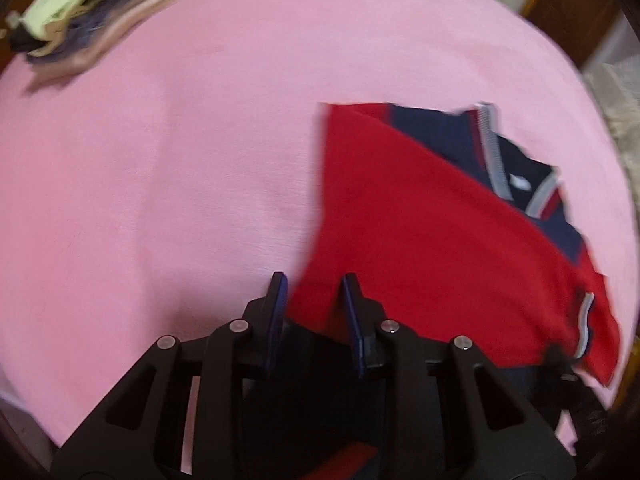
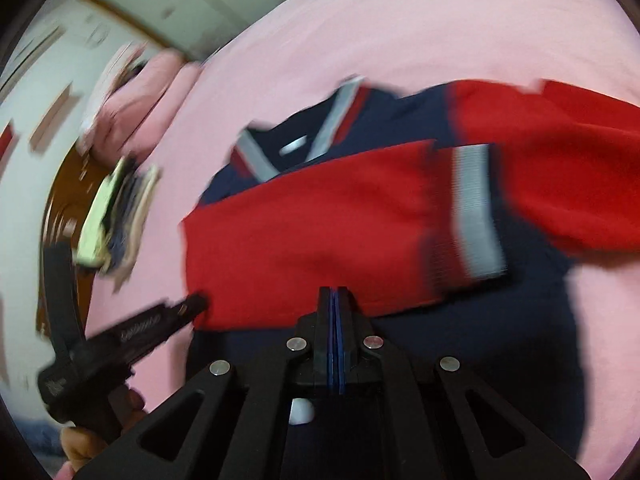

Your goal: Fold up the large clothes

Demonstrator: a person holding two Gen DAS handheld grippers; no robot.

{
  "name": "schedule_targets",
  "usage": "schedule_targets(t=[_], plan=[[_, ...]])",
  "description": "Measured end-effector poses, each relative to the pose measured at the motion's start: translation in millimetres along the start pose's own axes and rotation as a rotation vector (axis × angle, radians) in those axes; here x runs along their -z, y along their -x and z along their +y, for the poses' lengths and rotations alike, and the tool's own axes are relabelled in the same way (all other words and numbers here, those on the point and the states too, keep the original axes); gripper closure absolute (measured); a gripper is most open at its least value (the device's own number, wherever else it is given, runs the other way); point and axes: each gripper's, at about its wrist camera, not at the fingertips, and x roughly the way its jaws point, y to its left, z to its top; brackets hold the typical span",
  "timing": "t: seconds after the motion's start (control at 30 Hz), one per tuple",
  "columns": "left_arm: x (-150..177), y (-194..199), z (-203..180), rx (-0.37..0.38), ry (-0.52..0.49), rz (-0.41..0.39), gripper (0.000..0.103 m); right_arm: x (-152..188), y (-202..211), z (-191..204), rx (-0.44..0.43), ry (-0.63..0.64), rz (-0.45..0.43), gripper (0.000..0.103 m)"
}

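A red and navy sweater (image 1: 420, 240) with grey-striped collar and cuffs lies partly folded on the pink bed sheet (image 1: 160, 160). My left gripper (image 1: 314, 284) sits at its near left edge, with red fabric filling the narrow gap between the pads. From the right wrist, the same sweater (image 2: 320, 232) shows a red sleeve folded across the chest, and the left gripper (image 2: 196, 303) touches its left corner. My right gripper (image 2: 335, 290) hovers over the sweater's navy lower part, pads pressed together with no cloth visible between them.
A stack of folded clothes (image 1: 92, 16) lies at the far left of the bed and also appears in the right wrist view (image 2: 116, 216). A pink pillow (image 2: 136, 96) lies beyond it. Wooden furniture (image 1: 568, 4) borders the bed. A hand (image 2: 80, 448) holds the left gripper.
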Motion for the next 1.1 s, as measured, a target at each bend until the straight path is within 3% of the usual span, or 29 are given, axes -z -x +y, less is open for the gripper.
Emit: schedule_targets(t=[0.07,0.13,0.2,0.33,0.57,0.8,0.87,0.97,1.03,1.1], plan=[[-2,-3,14,0.07,0.073,0.031,0.073,0,7,-23,-0.064,-0.043,0.014,0.103],[0,-3,19,0.1,0.116,0.042,0.073,2,10,-21,-0.043,0.039,0.024,0.103],[3,-1,16,0.089,0.088,0.03,0.073,5,16,-13,0.009,0.133,0.008,0.103],[7,2,5,0.05,0.058,0.01,0.073,13,56,-19,0.147,0.168,-0.017,0.101],[3,16,-28,0.02,-0.048,-0.005,0.073,14,86,-45,0.159,0.043,0.001,0.1],[26,42,-32,-0.016,-0.149,0.061,0.073,42,93,-34,0.206,0.065,0.081,0.1],[39,50,-24,-0.023,-0.178,0.081,0.072,53,97,-28,0.222,0.05,0.098,0.096],[64,66,-8,-0.006,-0.207,0.106,0.054,68,103,-15,0.226,0.042,0.118,0.085],[67,79,-5,0.004,-0.23,0.123,0.053,79,110,-5,0.242,0.042,0.136,0.072],[76,97,5,0.021,-0.253,0.142,0.053,89,120,8,0.236,0.049,0.149,0.066]])
